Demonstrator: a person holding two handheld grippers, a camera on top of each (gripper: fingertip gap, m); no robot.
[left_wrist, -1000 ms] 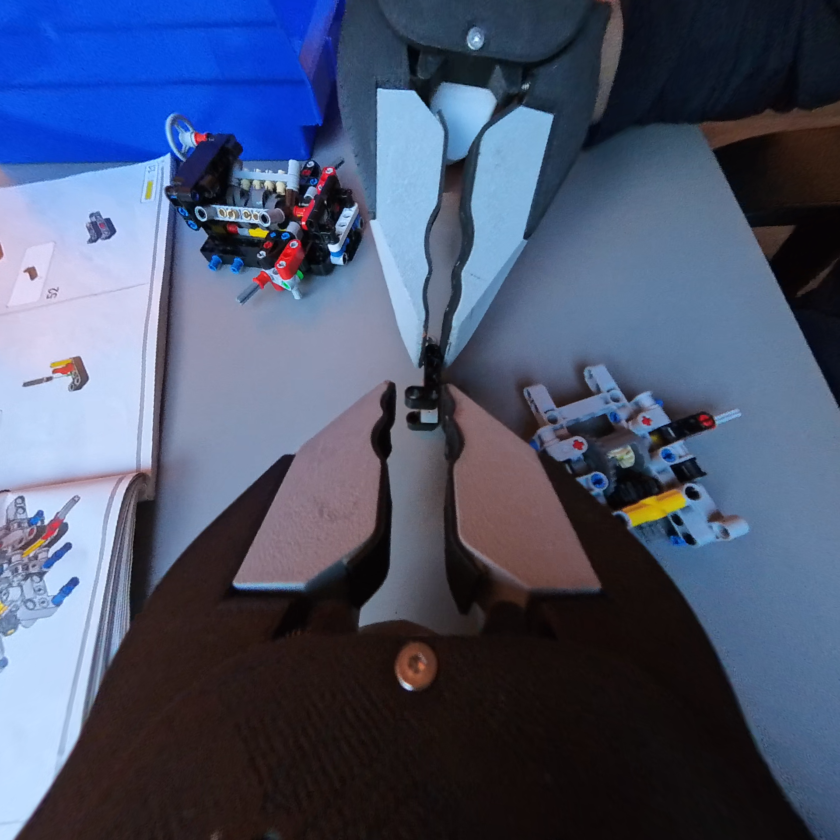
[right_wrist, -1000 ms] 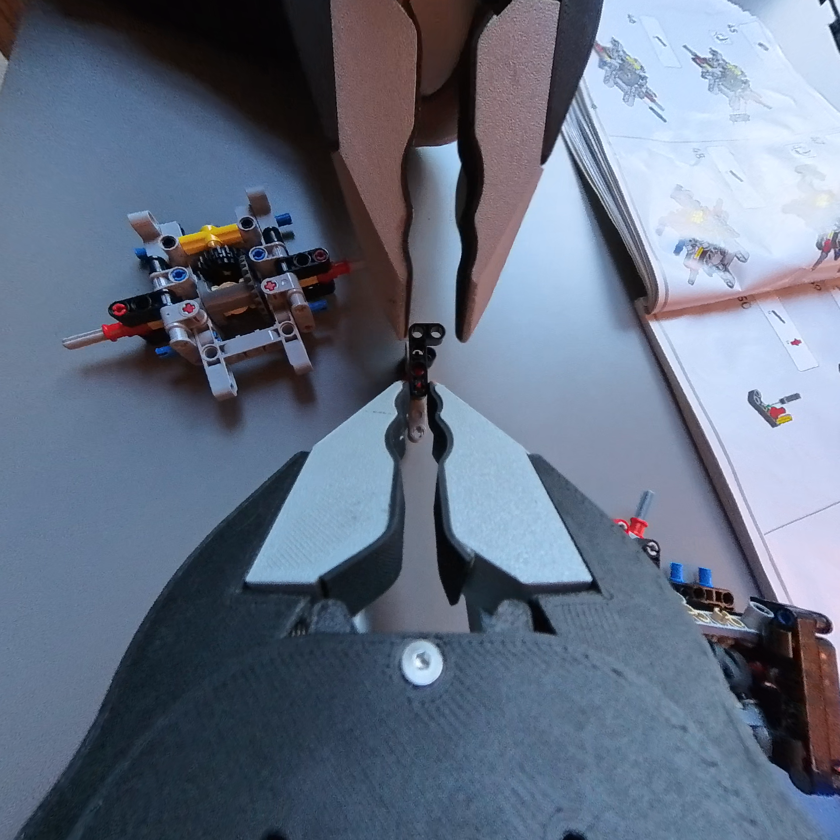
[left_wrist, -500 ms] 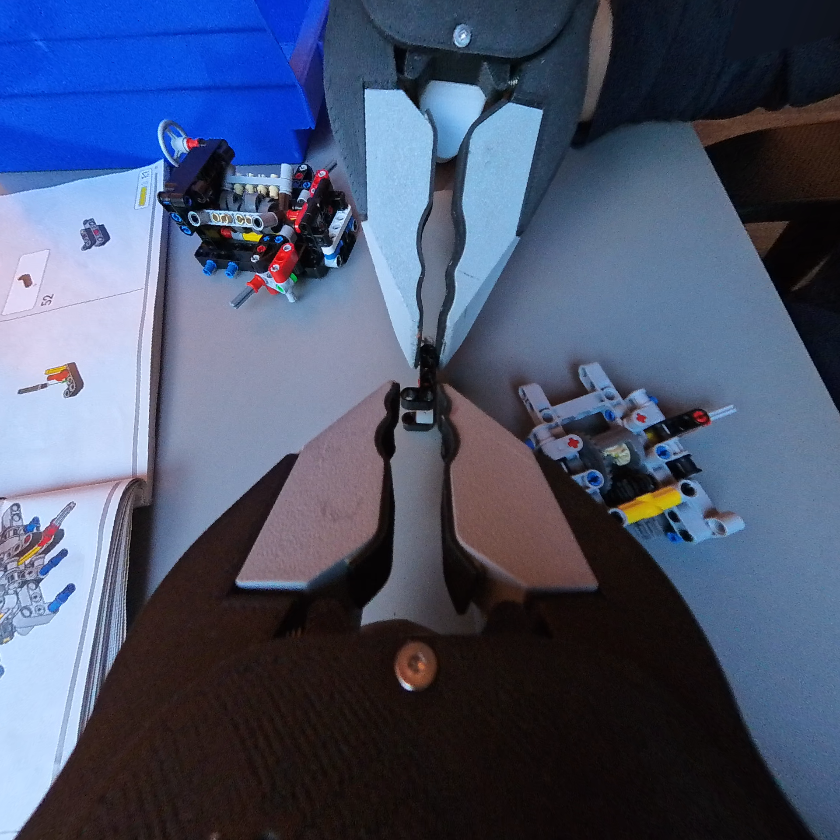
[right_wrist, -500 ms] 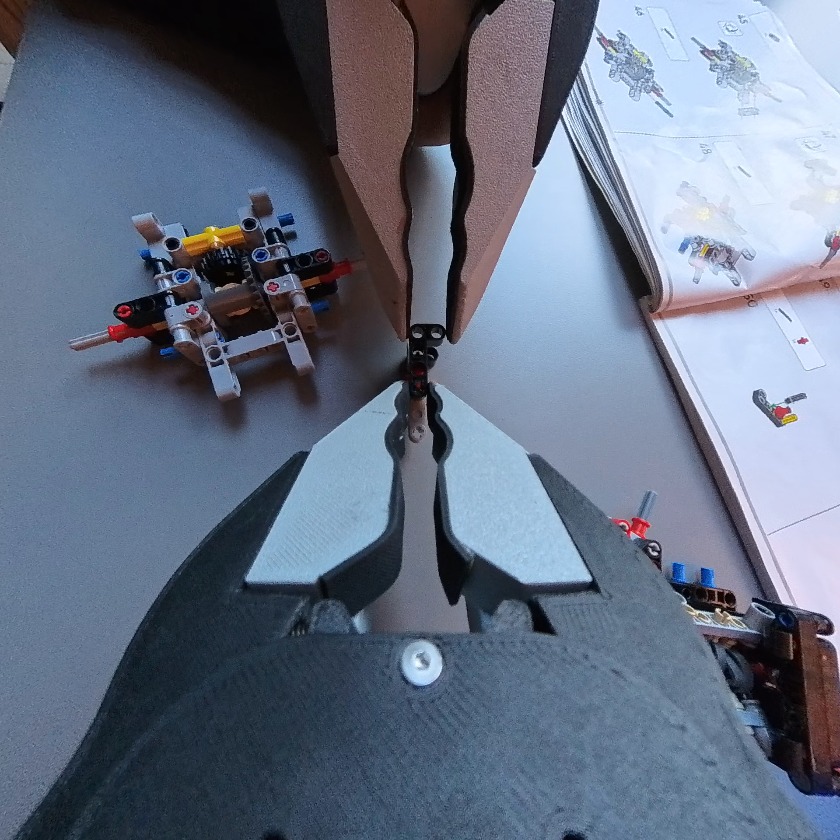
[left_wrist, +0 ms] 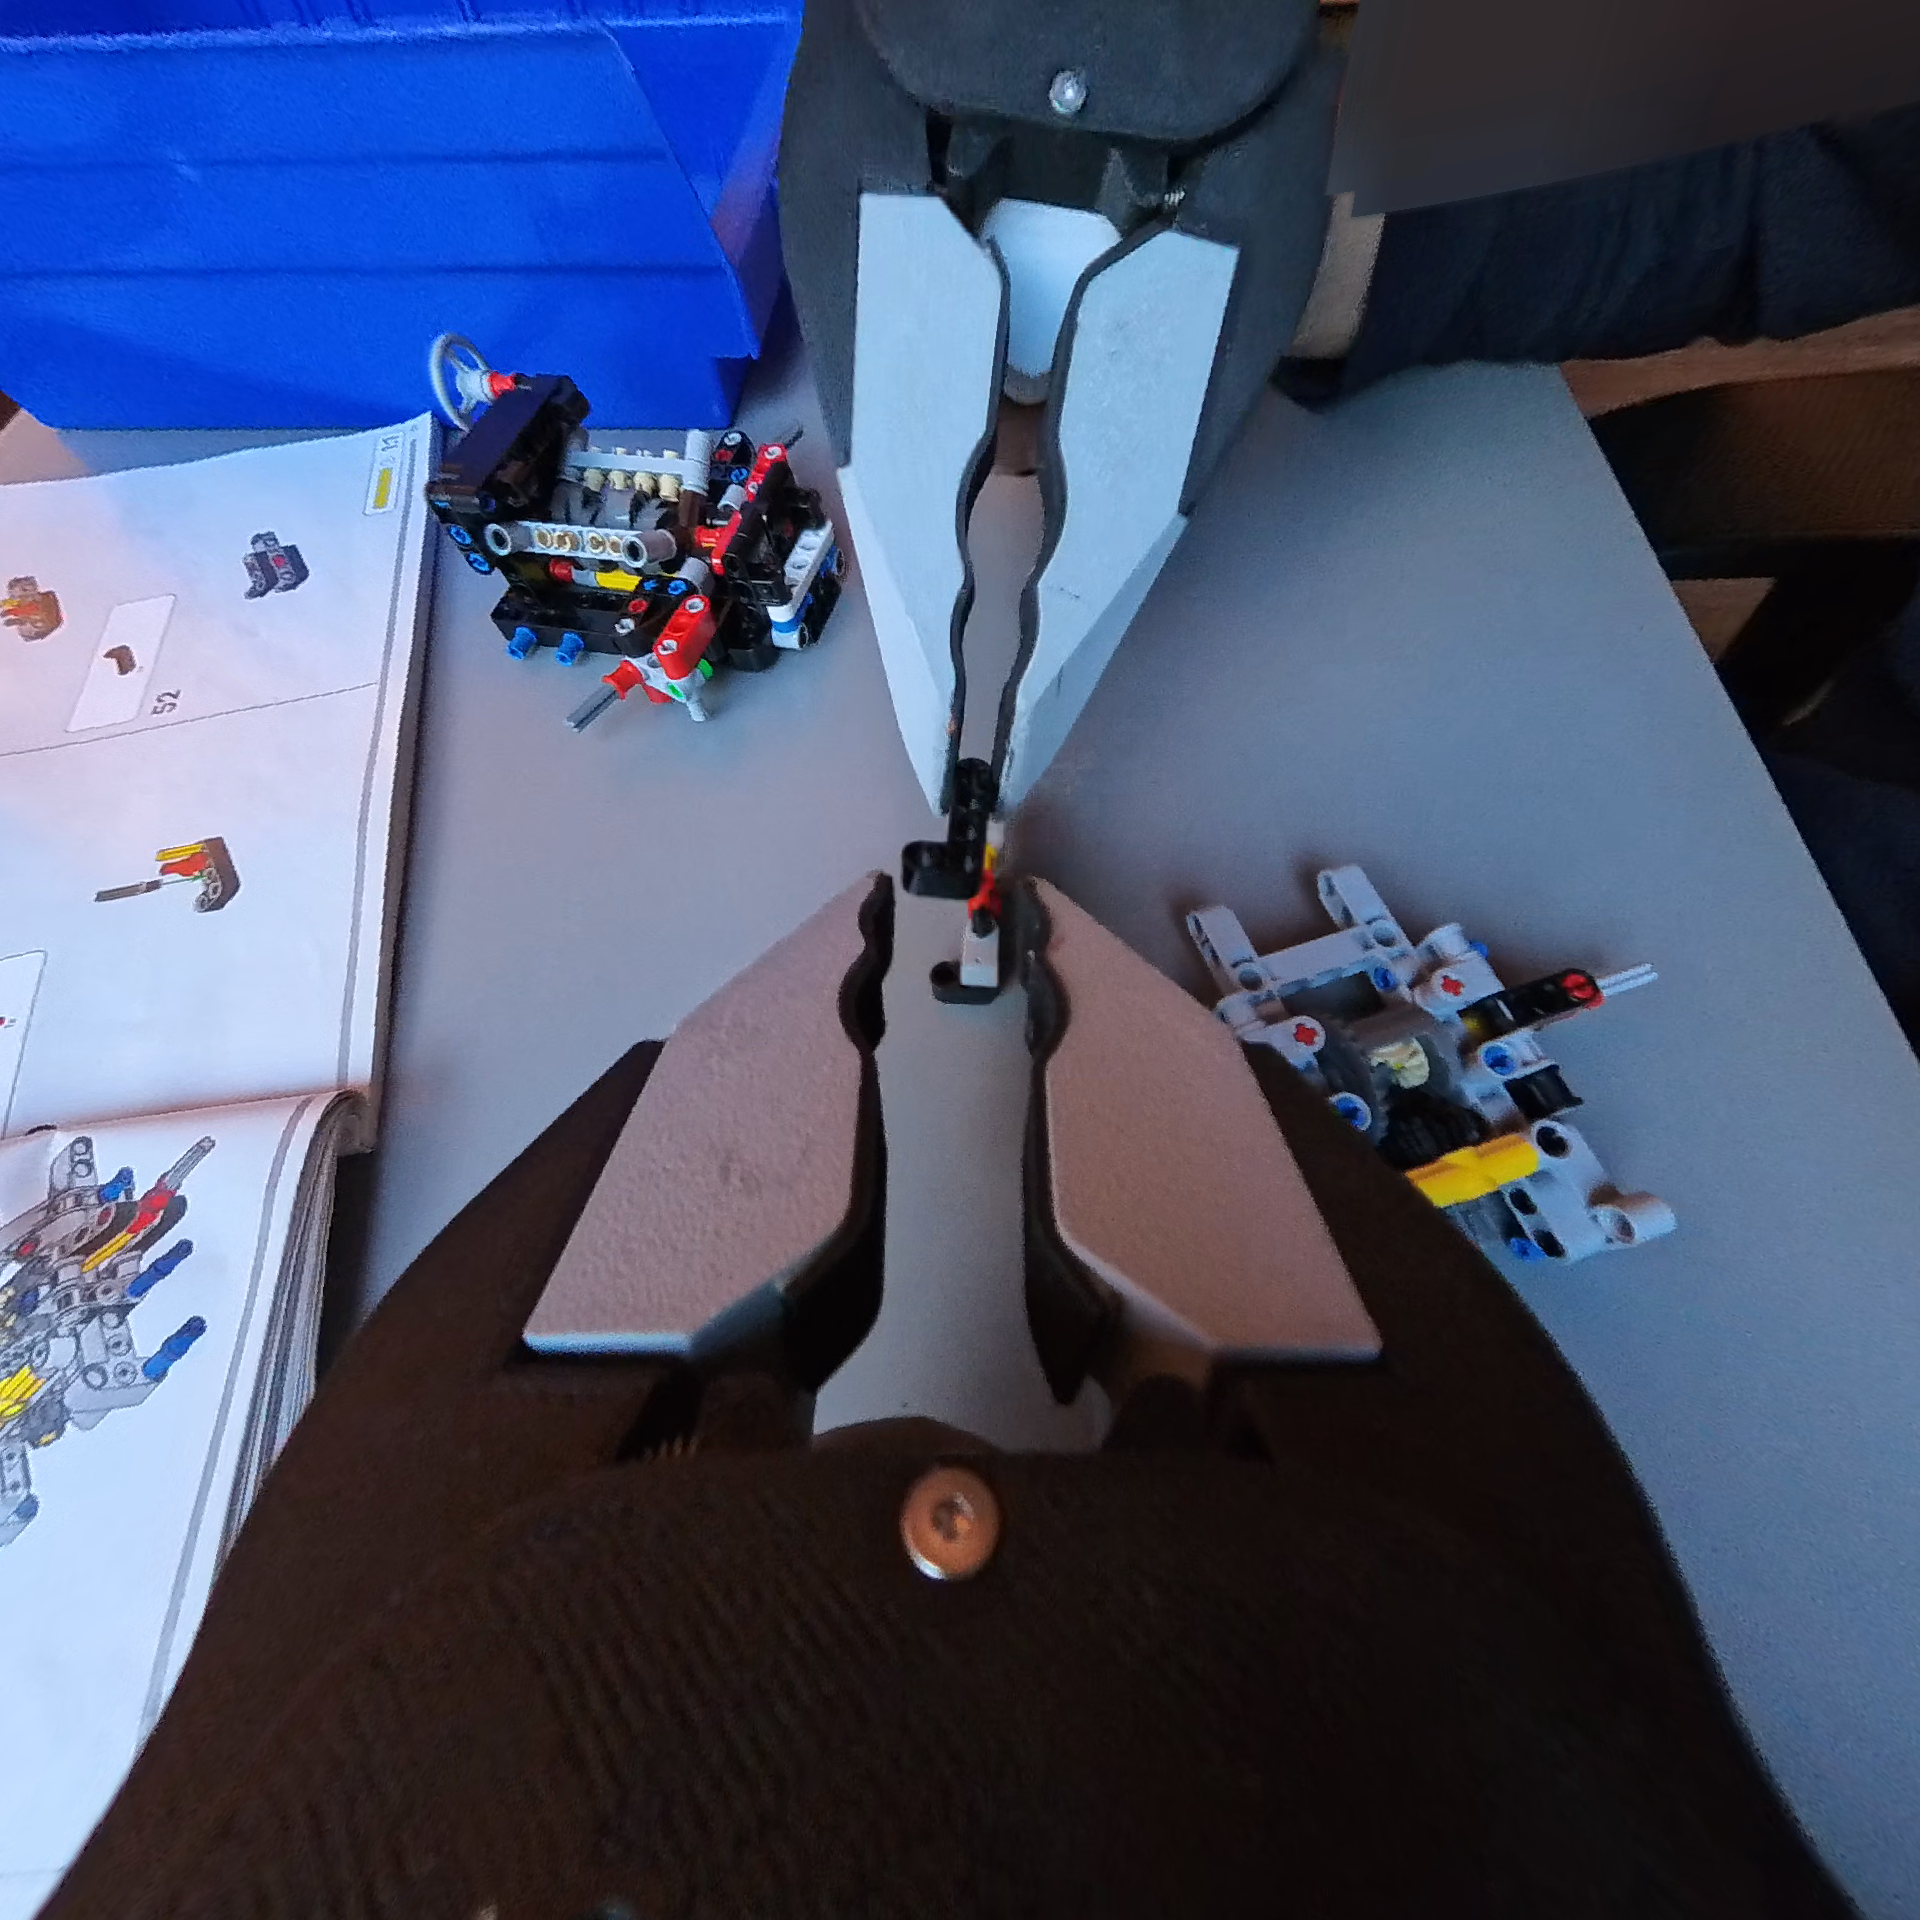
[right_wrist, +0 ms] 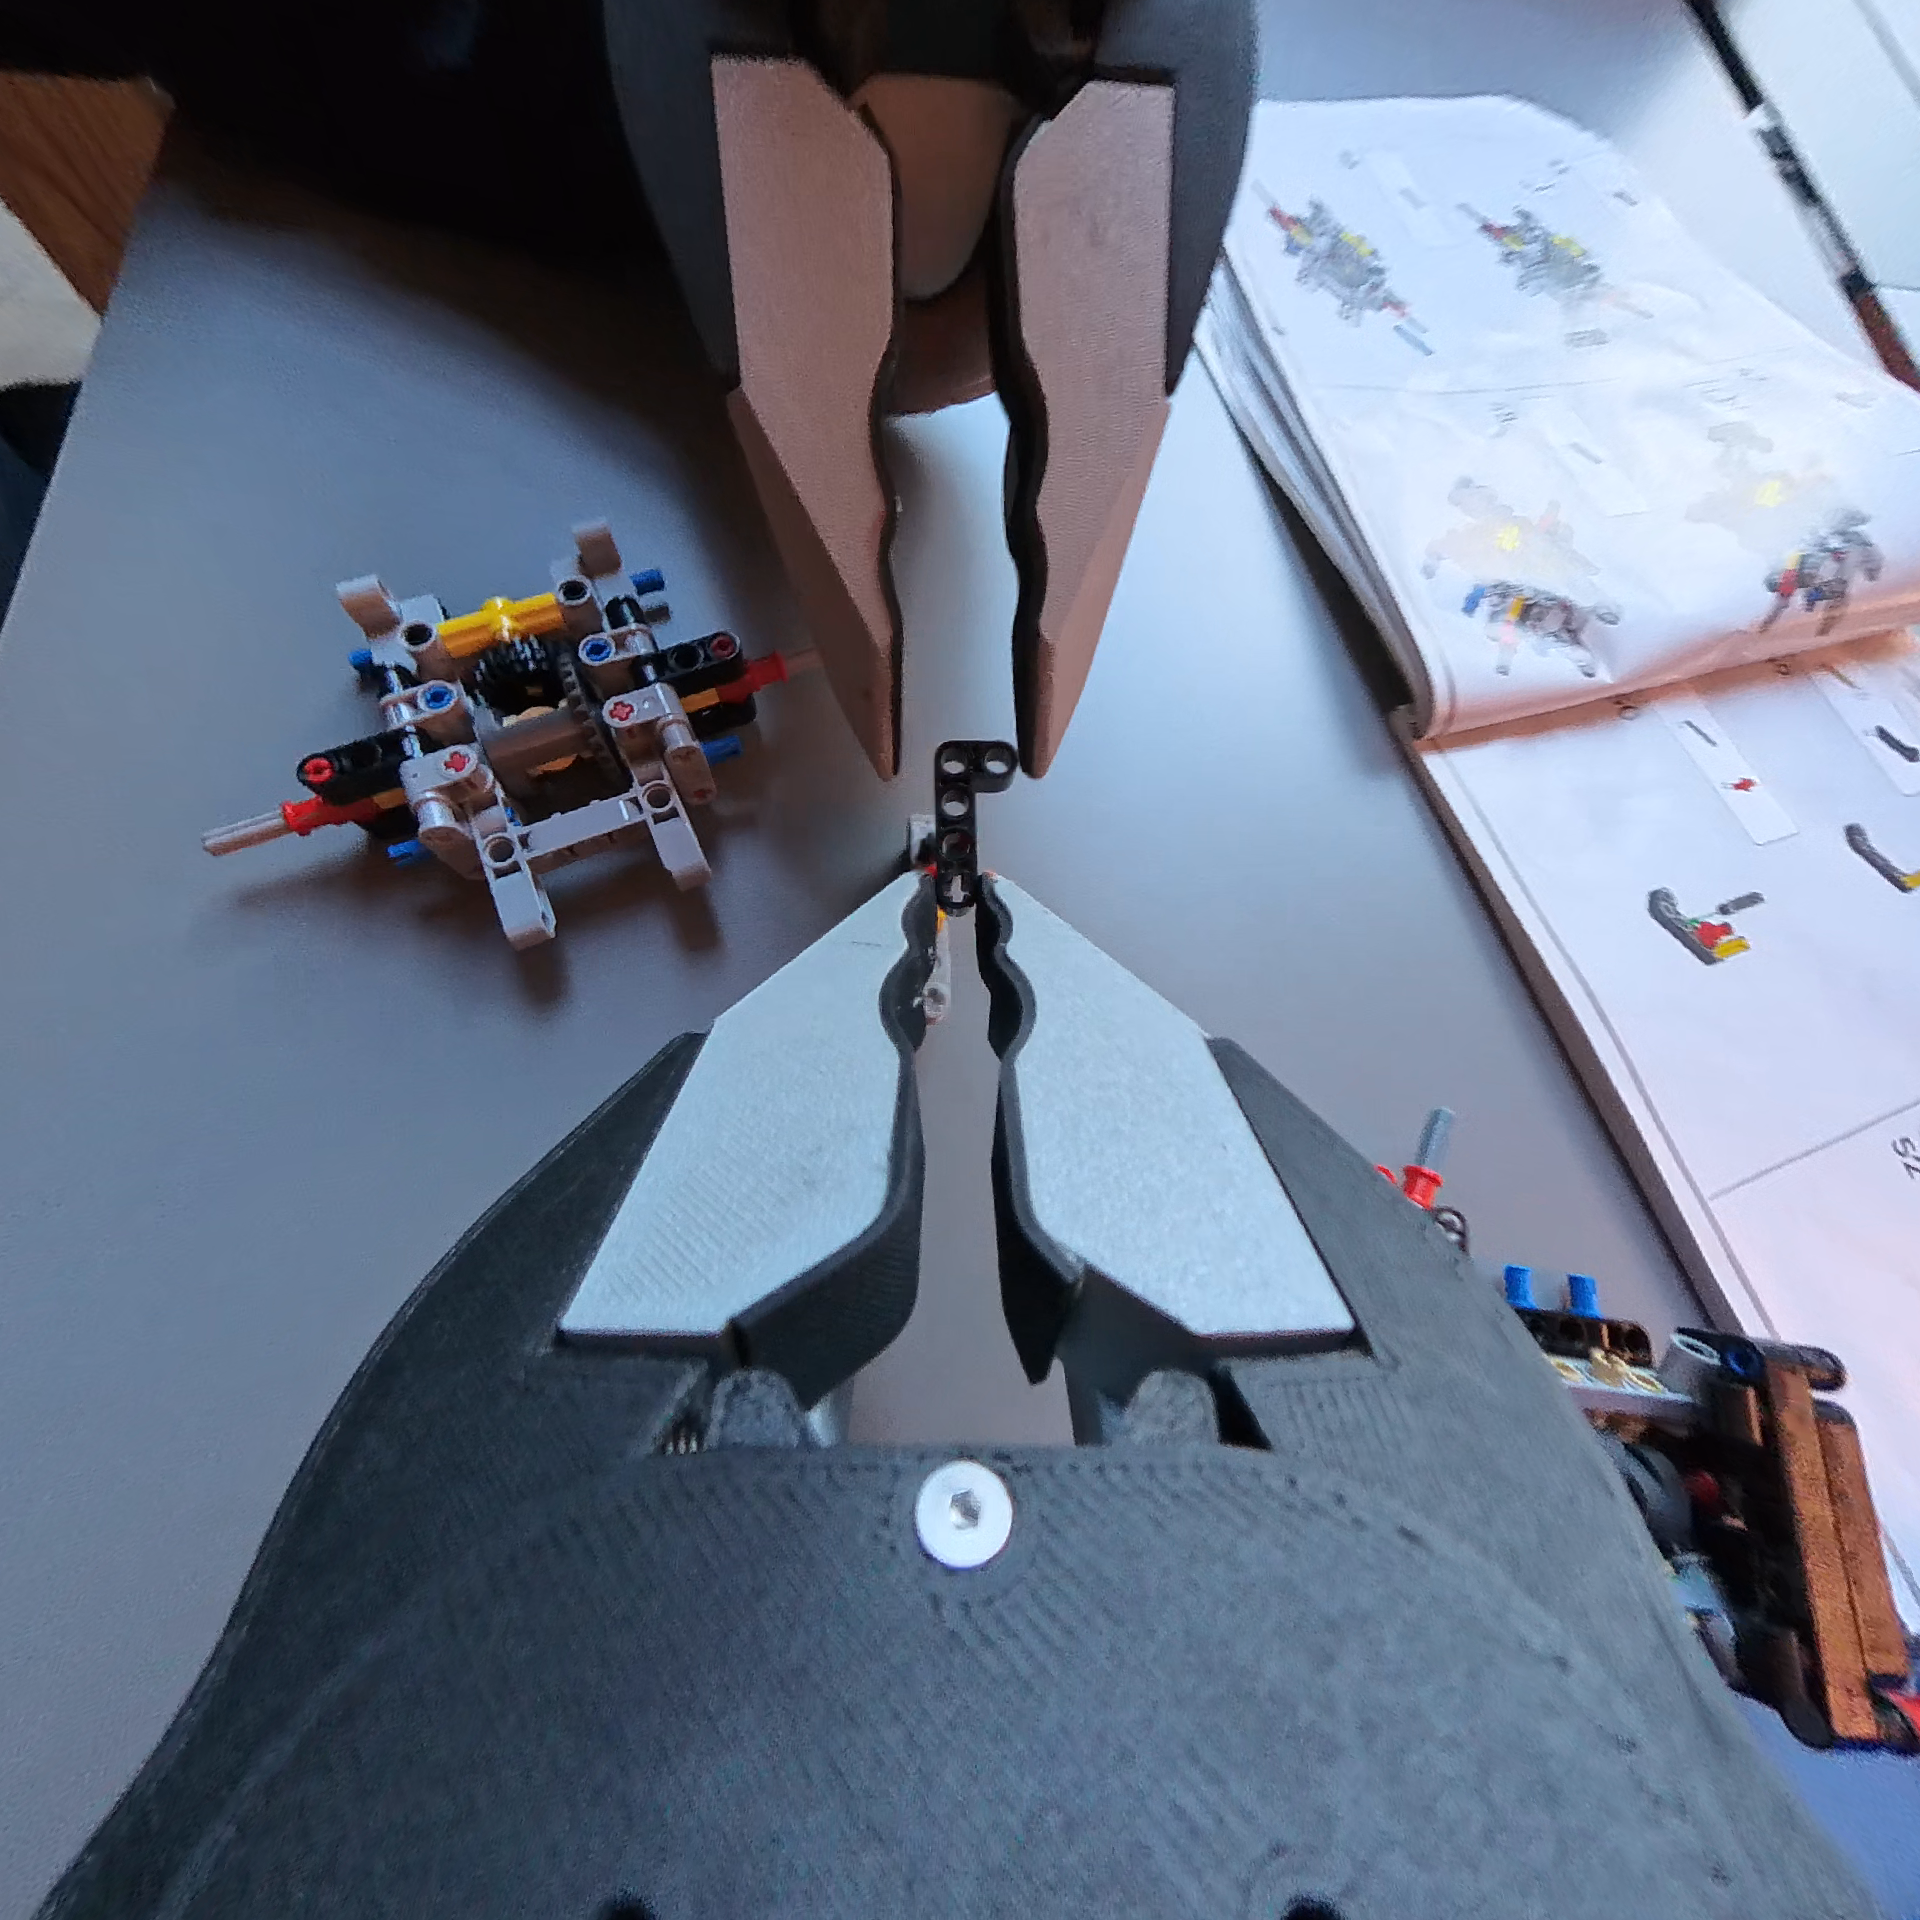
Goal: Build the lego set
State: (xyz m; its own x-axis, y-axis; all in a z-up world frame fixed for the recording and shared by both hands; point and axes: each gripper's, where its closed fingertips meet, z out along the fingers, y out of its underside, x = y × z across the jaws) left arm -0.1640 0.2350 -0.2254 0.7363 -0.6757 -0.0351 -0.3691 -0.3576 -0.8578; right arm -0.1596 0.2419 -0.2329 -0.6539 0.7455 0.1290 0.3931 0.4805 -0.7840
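Left gripper (left_wrist: 958, 914) now wider off black L-beam (left_wrist: 961, 831); blue bin (left_wrist: 364, 197) behind.

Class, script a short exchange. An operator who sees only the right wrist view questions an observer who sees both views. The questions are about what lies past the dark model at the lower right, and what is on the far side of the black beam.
Operator: What is behind the dark model at my lower right?
Observer: A blue bin stands just behind it.
Operator: What hangs on the far side of the black beam?
Observer: A small grey block below a red pin. It sits inside the open left tongs, with a clear gap on one side.
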